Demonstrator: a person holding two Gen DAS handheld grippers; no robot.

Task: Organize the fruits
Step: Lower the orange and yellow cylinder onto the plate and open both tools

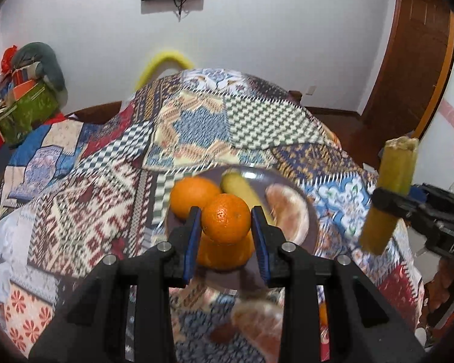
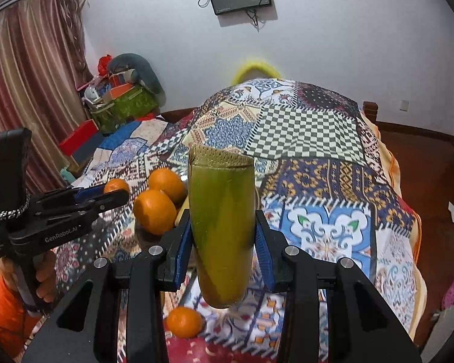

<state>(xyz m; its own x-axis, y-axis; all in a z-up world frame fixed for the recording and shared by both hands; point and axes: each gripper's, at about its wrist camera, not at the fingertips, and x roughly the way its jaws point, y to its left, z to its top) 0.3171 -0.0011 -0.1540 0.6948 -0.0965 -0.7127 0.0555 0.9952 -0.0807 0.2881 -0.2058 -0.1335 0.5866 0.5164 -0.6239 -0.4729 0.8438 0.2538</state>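
**Both grippers hold fruit above the plate**

A dark plate on the patchwork blanket holds oranges, a green stalk piece and pale fruit. The left gripper is clamped on an orange above it. The right gripper pinches a green cane piece, standing upright, cut end up.

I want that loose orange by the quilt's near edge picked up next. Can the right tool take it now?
Probably not: the right tool is shut on a green stalk, so nothing can grip the loose orange below.
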